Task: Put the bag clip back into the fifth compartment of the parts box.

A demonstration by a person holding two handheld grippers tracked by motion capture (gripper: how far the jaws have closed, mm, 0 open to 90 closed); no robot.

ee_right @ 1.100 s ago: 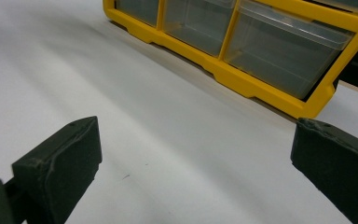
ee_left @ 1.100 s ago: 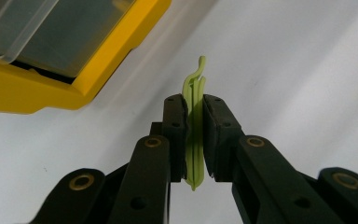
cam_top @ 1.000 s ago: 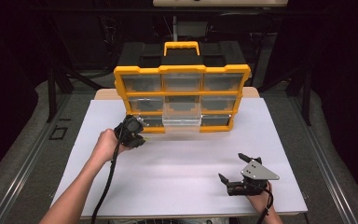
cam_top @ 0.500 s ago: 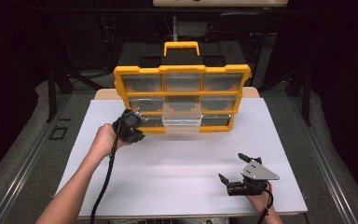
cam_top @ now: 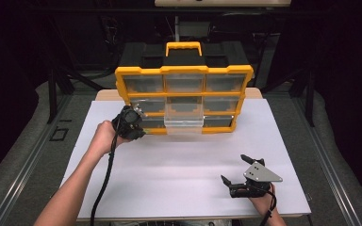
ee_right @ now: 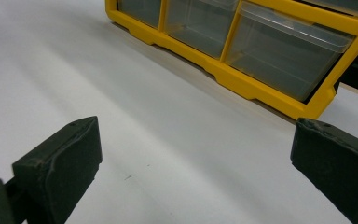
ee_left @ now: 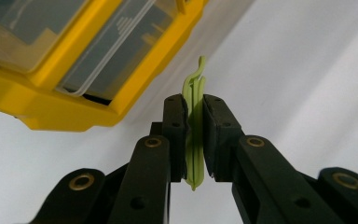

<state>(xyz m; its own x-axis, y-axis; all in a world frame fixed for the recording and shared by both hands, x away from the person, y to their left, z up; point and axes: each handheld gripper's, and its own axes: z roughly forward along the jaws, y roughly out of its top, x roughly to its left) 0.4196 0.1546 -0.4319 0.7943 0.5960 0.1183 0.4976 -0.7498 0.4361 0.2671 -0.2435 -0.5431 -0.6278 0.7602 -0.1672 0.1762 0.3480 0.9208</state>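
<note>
A yellow organizer [cam_top: 184,101] with clear drawers stands upright at the back of the white table; its bottom middle drawer [cam_top: 185,123] is pulled out. My left gripper [cam_top: 139,123] hovers by the organizer's lower left corner [ee_left: 70,112], shut on a thin light-green clip [ee_left: 194,126] that stands edge-on between the pads and pokes out past them. My right gripper [cam_top: 238,170] rests near the table's front right, its jaws wide open with nothing between them; it faces the organizer's lower drawers [ee_right: 279,51].
The white table top [cam_top: 188,165] spreads between the two hands. A black case with a yellow handle [cam_top: 184,47] sits behind the organizer. Dark floor and rails flank the table.
My left hand has drifted slightly right and toward the organizer's lower left corner. The right gripper has kept still.
</note>
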